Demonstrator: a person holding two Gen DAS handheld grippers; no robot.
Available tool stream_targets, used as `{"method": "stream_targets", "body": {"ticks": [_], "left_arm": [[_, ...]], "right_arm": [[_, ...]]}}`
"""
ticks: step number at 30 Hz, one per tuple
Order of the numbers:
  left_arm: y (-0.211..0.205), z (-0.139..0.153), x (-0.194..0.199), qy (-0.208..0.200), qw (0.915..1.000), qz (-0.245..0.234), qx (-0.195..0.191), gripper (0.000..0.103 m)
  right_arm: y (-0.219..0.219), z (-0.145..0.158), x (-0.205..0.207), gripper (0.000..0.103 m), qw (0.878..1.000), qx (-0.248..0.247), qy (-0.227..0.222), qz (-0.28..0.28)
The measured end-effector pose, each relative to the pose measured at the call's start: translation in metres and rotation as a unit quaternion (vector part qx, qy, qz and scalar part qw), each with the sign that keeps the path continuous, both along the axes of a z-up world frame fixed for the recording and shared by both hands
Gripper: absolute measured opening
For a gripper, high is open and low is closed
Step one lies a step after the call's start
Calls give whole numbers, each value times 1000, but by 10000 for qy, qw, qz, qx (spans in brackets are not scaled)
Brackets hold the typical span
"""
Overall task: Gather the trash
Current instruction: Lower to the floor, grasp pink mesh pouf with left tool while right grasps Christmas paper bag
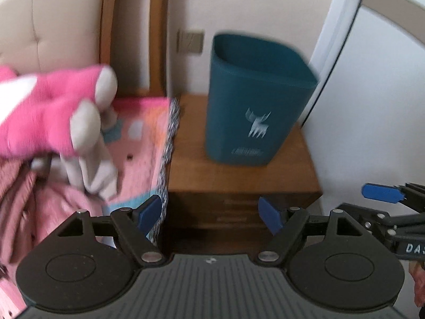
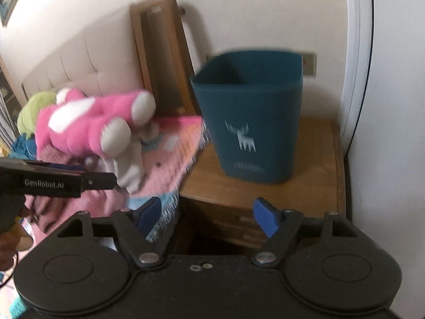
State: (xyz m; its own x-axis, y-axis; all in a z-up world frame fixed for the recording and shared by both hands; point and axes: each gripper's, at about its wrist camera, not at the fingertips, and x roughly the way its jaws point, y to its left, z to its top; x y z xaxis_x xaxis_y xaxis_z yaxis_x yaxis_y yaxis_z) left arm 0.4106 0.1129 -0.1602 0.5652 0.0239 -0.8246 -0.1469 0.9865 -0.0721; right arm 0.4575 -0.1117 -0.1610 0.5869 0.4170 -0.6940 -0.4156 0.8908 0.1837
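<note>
A dark teal waste bin with a white deer print stands upright on a wooden nightstand; it also shows in the right wrist view. I cannot see inside it. My left gripper is open and empty, in front of and below the nightstand. My right gripper is open and empty too, at the nightstand's front edge. The right gripper's blue fingertip shows at the right of the left wrist view. The left gripper's body crosses the left of the right wrist view. No loose trash is visible.
A bed to the left carries a pink patterned blanket, a pink plush toy and a grey plush. The same pink plush shows on the right. A padded headboard, a wooden frame and a white door surround the nightstand.
</note>
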Motion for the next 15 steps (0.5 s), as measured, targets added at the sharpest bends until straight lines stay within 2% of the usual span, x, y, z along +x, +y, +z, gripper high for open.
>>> {"method": "stream_targets", "body": {"ticks": [5, 11, 15], "left_arm": [[2, -80, 8, 486, 9987, 133, 25, 80], [1, -223, 19, 1399, 9898, 277, 43, 80], [2, -315, 19, 1771, 9830, 471, 77, 80]], "right_arm": [[-4, -79, 6, 76, 9988, -304, 350, 145], [2, -197, 15, 76, 9930, -570, 889, 530], [11, -283, 20, 76, 9853, -831, 1241, 831]]}}
